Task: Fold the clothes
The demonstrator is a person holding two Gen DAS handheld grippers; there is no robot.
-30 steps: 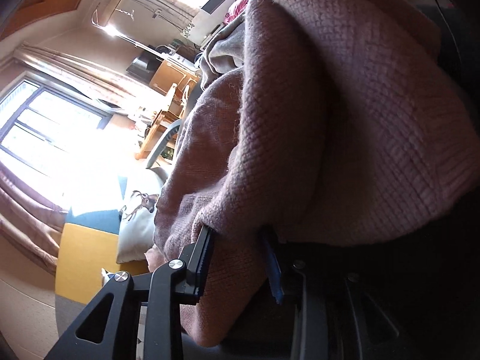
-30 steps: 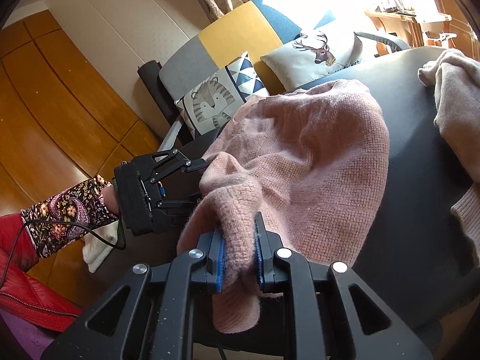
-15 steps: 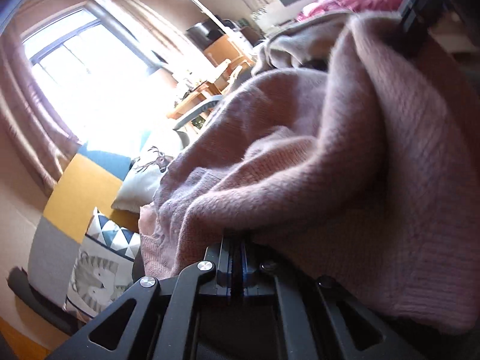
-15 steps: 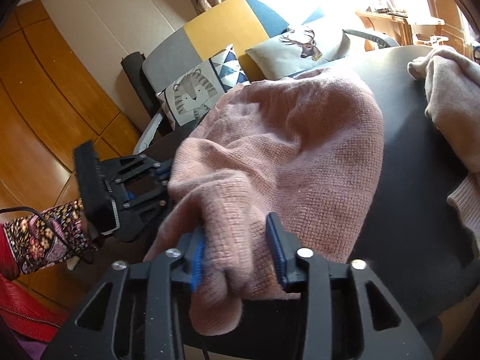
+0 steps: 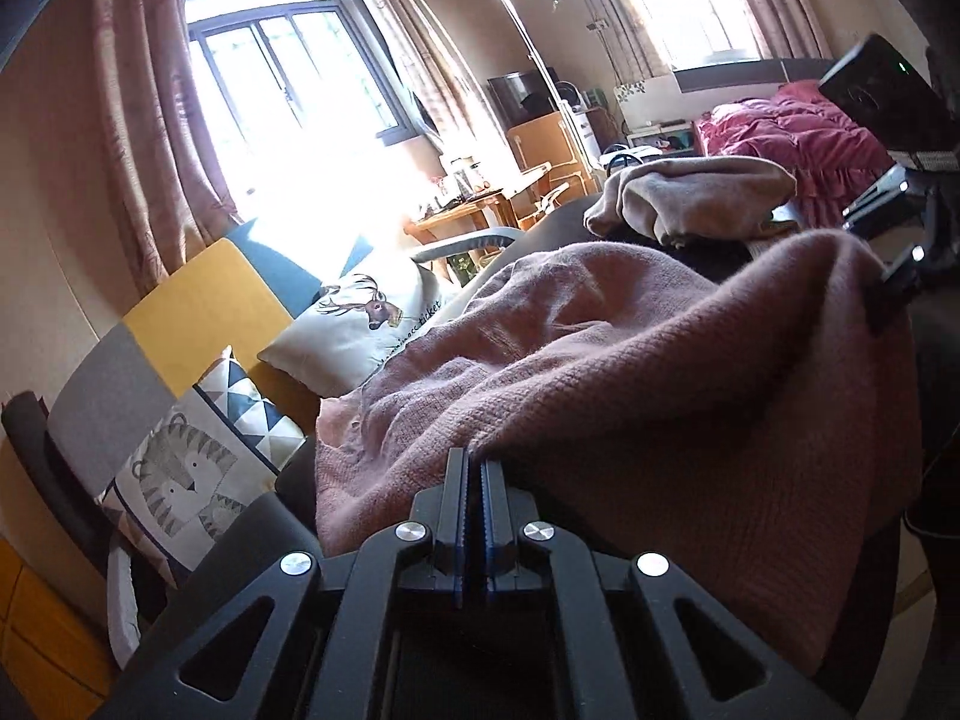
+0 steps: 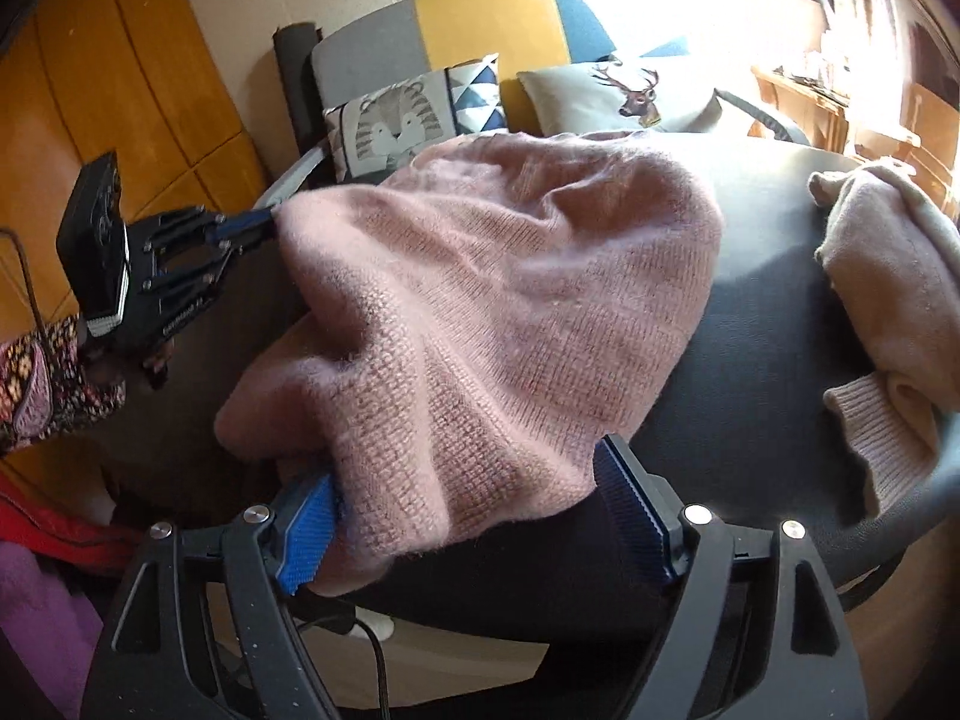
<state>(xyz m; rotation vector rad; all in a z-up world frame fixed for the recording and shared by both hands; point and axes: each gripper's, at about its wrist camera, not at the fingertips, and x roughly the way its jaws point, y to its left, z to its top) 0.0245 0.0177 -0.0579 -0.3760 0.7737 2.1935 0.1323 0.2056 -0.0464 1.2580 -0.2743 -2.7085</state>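
A pink knitted sweater lies heaped on a round black table, its near part lifted off the surface. My left gripper is shut on the sweater's near edge. In the right wrist view the left gripper pinches a corner at the left, held by a hand in a patterned sleeve. My right gripper stands wide open, and the sweater's hem droops between its blue pads without being clamped.
A beige sweater is bunched at the table's right side. Behind the table stands a grey, yellow and blue sofa with a tiger cushion and a deer cushion. Orange wooden panels fill the left.
My right gripper has gone from shut on the sweater to wide open. My left gripper has closed on the sweater's edge and swung level, pulling that corner out to the left.
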